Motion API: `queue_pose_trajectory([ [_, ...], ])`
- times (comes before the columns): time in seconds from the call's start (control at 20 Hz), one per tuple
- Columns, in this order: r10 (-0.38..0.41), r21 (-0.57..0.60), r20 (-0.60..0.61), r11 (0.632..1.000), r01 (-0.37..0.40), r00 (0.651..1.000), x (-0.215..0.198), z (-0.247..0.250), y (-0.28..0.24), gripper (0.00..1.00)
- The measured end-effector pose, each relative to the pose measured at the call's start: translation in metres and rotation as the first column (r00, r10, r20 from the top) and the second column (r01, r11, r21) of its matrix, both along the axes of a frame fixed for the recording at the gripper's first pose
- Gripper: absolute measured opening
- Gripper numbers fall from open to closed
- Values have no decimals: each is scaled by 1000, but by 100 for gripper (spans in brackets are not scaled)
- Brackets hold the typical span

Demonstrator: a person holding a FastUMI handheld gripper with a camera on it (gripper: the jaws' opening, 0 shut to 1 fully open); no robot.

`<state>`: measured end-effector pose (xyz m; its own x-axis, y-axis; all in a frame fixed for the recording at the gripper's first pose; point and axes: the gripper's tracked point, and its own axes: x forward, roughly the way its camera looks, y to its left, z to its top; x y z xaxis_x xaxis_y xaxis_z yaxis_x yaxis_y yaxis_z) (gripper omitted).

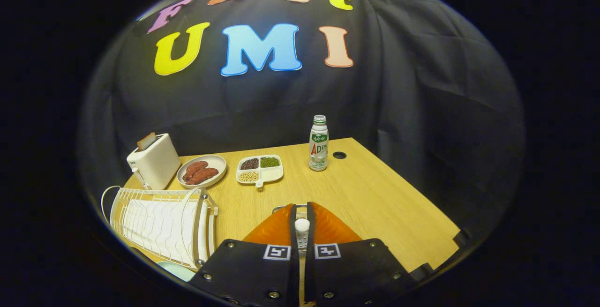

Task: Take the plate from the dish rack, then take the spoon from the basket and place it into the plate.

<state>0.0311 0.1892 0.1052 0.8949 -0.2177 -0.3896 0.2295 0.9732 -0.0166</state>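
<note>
While the claw (301, 218) stood nearly closed, its fingers pinched a spoon (302, 226) with a white handle end over the counter (375, 194). The dish rack (161, 222) lay just left, a pale plate (178, 270) beside it.

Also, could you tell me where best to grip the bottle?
Take the bottle by its body, below the cap, level from the front: it stands upright on the table, well beyond the tongs, whose fingers sit close together around something thin.
</note>
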Motion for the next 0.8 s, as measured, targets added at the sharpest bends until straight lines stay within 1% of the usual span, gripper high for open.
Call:
queue_pose_trajectory([
  [0.2,-2,-69,11,998,3,1000,-13,29,2,4],
  [0.4,45,-113,34,993,-41,998,-30,59,21,5],
  [0.5,95,-119,43,989,-89,995,-41,71,42,4],
  [0.6,162,-111,52,982,-155,985,-54,78,69,4],
  [0.7,239,-100,53,967,-233,970,-70,81,99,4],
  [0.8,326,-90,47,943,-321,944,-89,80,133,4],
])
